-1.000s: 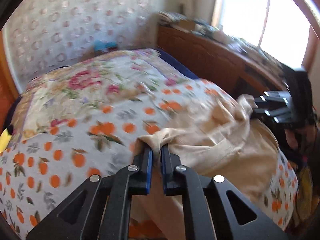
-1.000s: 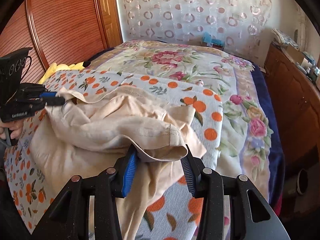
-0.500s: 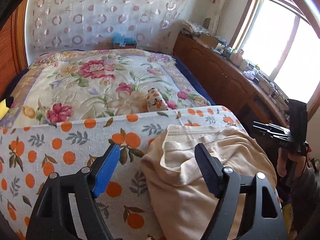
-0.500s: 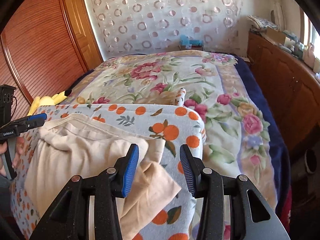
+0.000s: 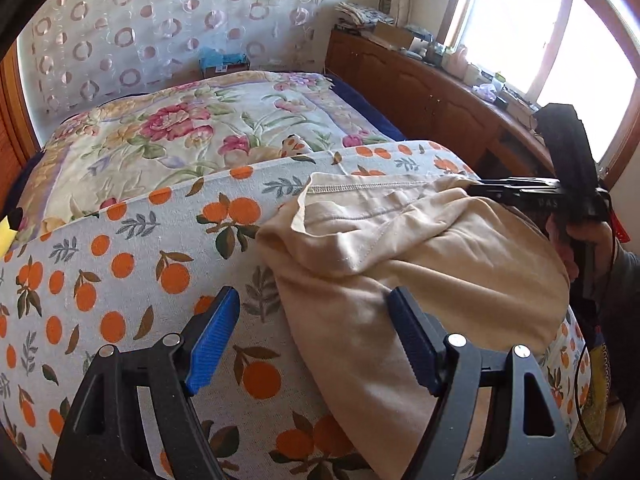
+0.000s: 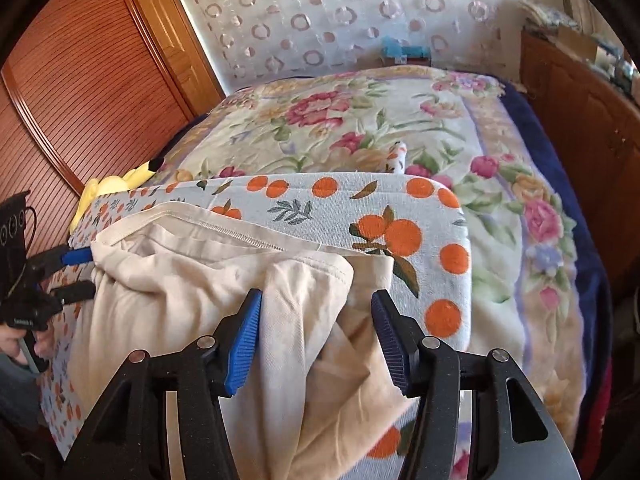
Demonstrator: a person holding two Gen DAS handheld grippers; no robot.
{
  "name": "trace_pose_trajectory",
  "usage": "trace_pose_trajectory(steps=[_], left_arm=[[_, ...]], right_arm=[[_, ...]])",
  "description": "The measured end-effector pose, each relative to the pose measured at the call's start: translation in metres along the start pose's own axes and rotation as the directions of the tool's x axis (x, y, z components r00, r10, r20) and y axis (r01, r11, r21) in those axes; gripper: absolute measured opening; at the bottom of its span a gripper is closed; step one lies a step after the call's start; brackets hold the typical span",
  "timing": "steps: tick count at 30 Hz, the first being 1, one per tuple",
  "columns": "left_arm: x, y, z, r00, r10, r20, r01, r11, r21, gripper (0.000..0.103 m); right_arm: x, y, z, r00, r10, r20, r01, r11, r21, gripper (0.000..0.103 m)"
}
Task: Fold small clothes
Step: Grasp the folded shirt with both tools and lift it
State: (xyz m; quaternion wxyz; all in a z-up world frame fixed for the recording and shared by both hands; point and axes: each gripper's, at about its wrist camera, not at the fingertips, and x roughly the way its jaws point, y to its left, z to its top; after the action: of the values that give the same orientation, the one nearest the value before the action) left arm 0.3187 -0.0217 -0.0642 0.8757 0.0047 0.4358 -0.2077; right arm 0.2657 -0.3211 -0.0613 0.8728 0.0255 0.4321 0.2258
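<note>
Garment, cream cotton, one piece: lies bunched on the orange-print cloth at the near end of the bed, one stitched hem edge uppermost and running along the far side, the lower part hanging off the near edge.

Progress, as judged: early to middle. A loose fold-over seems to have been made, since a hemmed flap lies doubled over the body of the cloth. No flat, squared packet yet; creases and puffed layers remain. Left to do: smooth, align edges, fold again. No finished pile of folded clothes is visible.

Left tongs: jaws wide apart, nothing clamped, hovering over the garment's left side with one pad over the print cloth and the other over the cream fabric.

Right tongs: jaws closing, the hemmed flap standing between them; the pads do not appear to press on it yet.

Count:
- cream garments: one
- orange-print cloths: one
- floral bedspreads: one
- tongs: two
- small print-fabric item on the bedspread, possibly a sock: one
- yellow soft toy at the bed's side: one
- blue object by the curtain: one, nature unclear
</note>
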Motion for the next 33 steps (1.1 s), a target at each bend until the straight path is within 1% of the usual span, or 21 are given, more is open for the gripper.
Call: trace_pose_trajectory(steps=[1, 2, 3, 5, 7, 8, 10, 11, 12, 13, 16, 18, 21, 23, 25, 26, 27, 28, 29, 31, 33], left_arm=[[0.002, 0.0, 0.001, 1.0, 0.006, 0.001, -0.006, 1.0, 0.001, 0.078], [0.005, 0.002, 0.004, 1.0, 0.023, 0.006, -0.023, 1.0, -0.006, 0.078], [0.007, 0.005, 0.007, 0.999, 0.047, 0.017, -0.047, 0.999, -0.019, 0.078], [0.01, 0.012, 0.013, 0.993, 0.117, 0.03, -0.115, 0.992, -0.048, 0.078], [0.013, 0.019, 0.016, 0.992, 0.125, 0.026, -0.122, 0.99, -0.075, 0.078], [0.015, 0.021, 0.015, 0.995, 0.1, 0.012, -0.098, 0.991, -0.087, 0.078], [0.016, 0.022, 0.012, 0.999, 0.035, -0.006, -0.036, 0.994, -0.102, 0.078], [0.015, 0.02, 0.01, 1.0, 0.017, -0.006, -0.017, 0.995, -0.102, 0.078], [0.014, 0.019, 0.007, 1.0, 0.001, -0.009, -0.002, 0.995, -0.1, 0.078], [0.013, 0.017, 0.005, 1.0, -0.015, -0.014, 0.013, 0.995, -0.101, 0.078], [0.014, 0.014, 0.0, 0.996, -0.085, -0.035, 0.08, 0.989, -0.128, 0.068], [0.014, 0.011, -0.003, 0.992, -0.116, -0.049, 0.108, 0.984, -0.141, 0.068], [0.011, 0.002, -0.006, 0.991, -0.122, -0.054, 0.114, 0.985, -0.131, 0.068], [0.01, -0.001, -0.009, 0.989, -0.141, -0.052, 0.133, 0.982, -0.138, 0.067], [0.01, -0.002, -0.011, 0.984, -0.171, -0.05, 0.162, 0.975, -0.152, 0.055], [0.01, -0.003, -0.012, 0.983, -0.176, -0.054, 0.166, 0.975, -0.151, 0.044], [0.011, -0.005, -0.012, 0.981, -0.186, -0.062, 0.175, 0.973, -0.151, 0.028], [0.012, -0.005, -0.013, 0.976, -0.205, -0.073, 0.193, 0.969, -0.154, 0.023], [0.011, -0.005, -0.013, 0.973, -0.22, -0.073, 0.207, 0.966, -0.155, 0.019], [0.0, -0.007, -0.013, 0.972, -0.232, -0.044, 0.225, 0.965, -0.135, 0.017], [-0.02, -0.008, -0.012, 0.967, -0.257, -0.004, 0.254, 0.959, -0.124, 0.016]], right_arm=[[0.002, -0.002, 0.002, 0.999, 0.032, -0.007, -0.032, 0.999, -0.002, 0.004], [0.0, -0.003, 0.004, 0.999, 0.051, 0.001, -0.051, 0.999, -0.006, 0.004], [-0.006, -0.005, 0.005, 0.999, 0.033, 0.037, -0.033, 0.999, -0.001, 0.004], [-0.023, -0.016, 0.004, 0.986, -0.115, 0.122, 0.108, 0.992, 0.065, 0.004], [-0.033, -0.02, 0.003, 0.977, -0.16, 0.14, 0.15, 0.986, 0.074, 0.005], [-0.034, -0.02, 0.002, 0.979, -0.161, 0.123, 0.154, 0.986, 0.069, 0.008], [-0.036, -0.018, -0.001, 0.981, -0.173, 0.086, 0.169, 0.984, 0.059, 0.029], [-0.039, -0.018, -0.002, 0.982, -0.169, 0.079, 0.165, 0.985, 0.049, 0.036], [-0.043, -0.017, -0.004, 0.985, -0.156, 0.073, 0.153, 0.987, 0.043, 0.053], [-0.046, -0.014, -0.005, 0.988, -0.141, 0.062, 0.138, 0.989, 0.042, 0.066], [-0.051, -0.009, -0.013, 0.994, -0.102, 0.033, 0.1, 0.994, 0.049, 0.072], [-0.05, -0.007, -0.009, 0.997, -0.076, -0.003, 0.076, 0.995, 0.065, 0.073], [-0.039, -0.011, -0.008, 0.996, -0.068, -0.057, 0.072, 0.994, 0.081, 0.074], [-0.034, -0.016, -0.005, 0.996, -0.063, -0.061, 0.069, 0.993, 0.101, 0.075], [-0.033, -0.017, 0.0, 0.996, -0.069, -0.061, 0.075, 0.992, 0.1, 0.075], [-0.032, -0.016, 0.002, 0.997, -0.05, -0.059, 0.056, 0.993, 0.105, 0.075], [-0.031, -0.016, 0.005, 0.998, -0.032, -0.058, 0.038, 0.994, 0.103, 0.074], [-0.03, -0.013, 0.006, 0.998, -0.026, -0.061, 0.031, 0.996, 0.086, 0.063], [-0.028, -0.009, 0.006, 0.998, -0.012, -0.066, 0.017, 0.997, 0.069, 0.056], [-0.025, -0.004, 0.01, 0.996, 0.038, -0.084, -0.034, 0.998, 0.052, 0.024], [-0.026, 0.002, 0.016, 0.997, 0.016, -0.076, -0.016, 1.0, 0.0, 0.017]])
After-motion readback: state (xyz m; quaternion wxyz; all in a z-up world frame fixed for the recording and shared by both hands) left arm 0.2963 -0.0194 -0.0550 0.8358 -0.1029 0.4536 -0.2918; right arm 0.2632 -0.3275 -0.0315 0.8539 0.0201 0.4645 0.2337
